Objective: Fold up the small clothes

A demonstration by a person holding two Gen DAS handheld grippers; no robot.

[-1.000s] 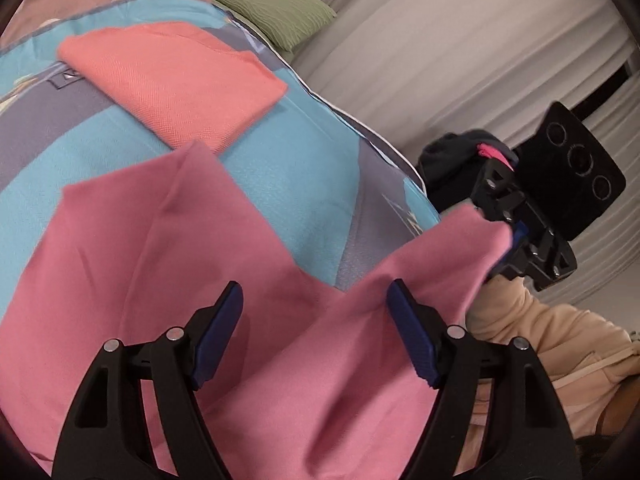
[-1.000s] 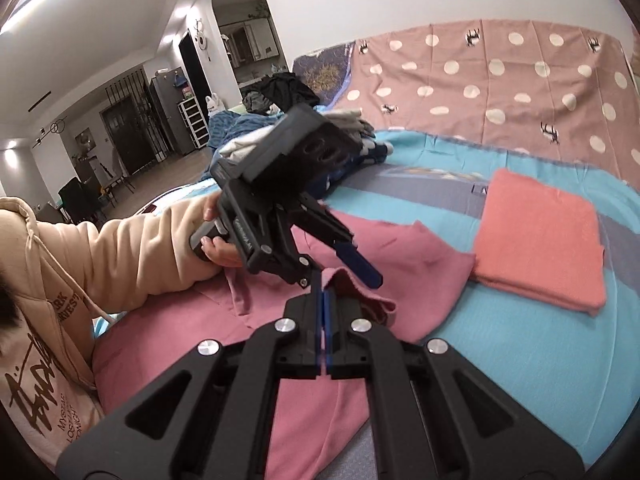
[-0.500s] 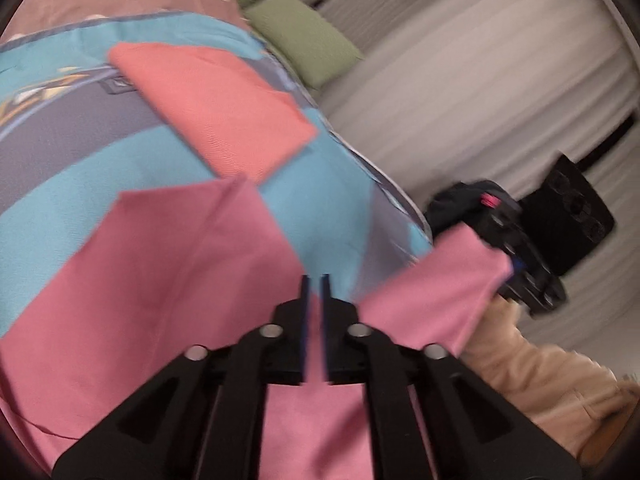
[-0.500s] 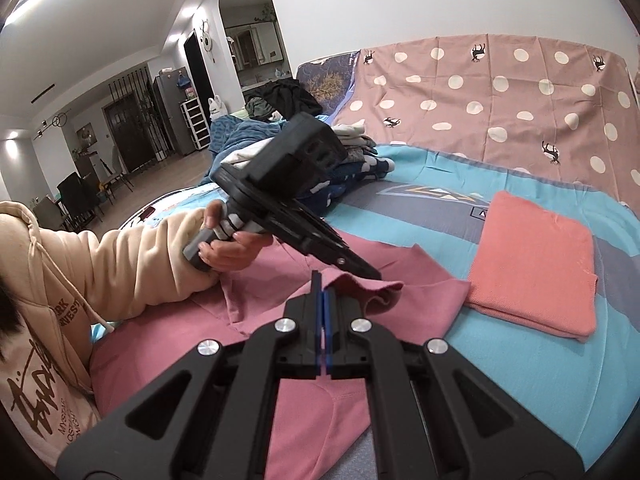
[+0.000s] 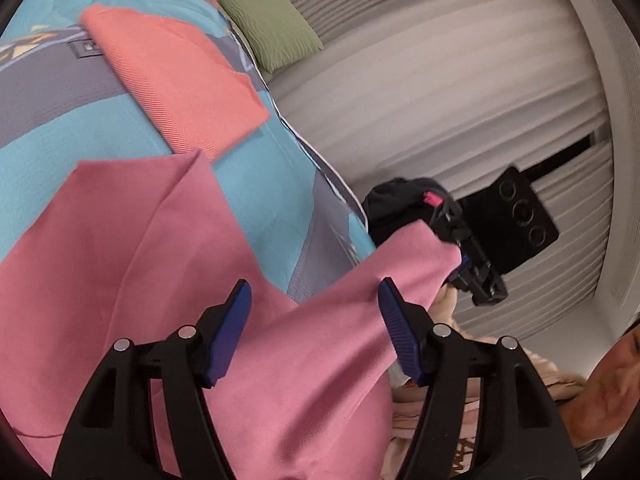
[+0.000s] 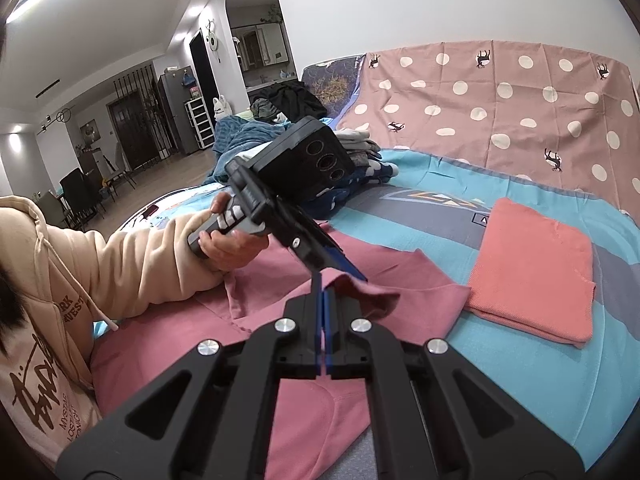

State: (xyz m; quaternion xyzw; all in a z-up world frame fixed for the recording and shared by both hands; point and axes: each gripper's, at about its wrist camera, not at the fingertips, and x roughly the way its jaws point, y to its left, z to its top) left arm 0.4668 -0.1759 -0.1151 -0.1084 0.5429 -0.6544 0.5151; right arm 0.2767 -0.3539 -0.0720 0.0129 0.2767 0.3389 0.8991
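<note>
A pink garment (image 5: 132, 264) lies spread on the blue and grey bed cover; it also shows in the right wrist view (image 6: 320, 408). My left gripper (image 5: 314, 300) is open just above the cloth, holding nothing; in the right wrist view it (image 6: 340, 264) hovers over the garment. My right gripper (image 6: 324, 294) is shut on a lifted corner of the pink garment; in the left wrist view it (image 5: 460, 258) holds that corner raised at the bed's edge. A folded coral garment (image 5: 176, 80) lies farther back on the bed and shows in the right wrist view (image 6: 536, 276) too.
A green pillow (image 5: 268, 32) lies at the bed's far corner. A pile of dark clothes (image 6: 352, 168) sits behind the left gripper. A polka-dot sheet (image 6: 500, 112) covers the back. White curtains (image 5: 460, 100) hang beyond the bed's edge. The person's beige sleeve (image 6: 120, 260) is at the left.
My left gripper was open a second ago, shut half a second ago, and is open again now, lifted a little. My right gripper stays shut on the pink corner.
</note>
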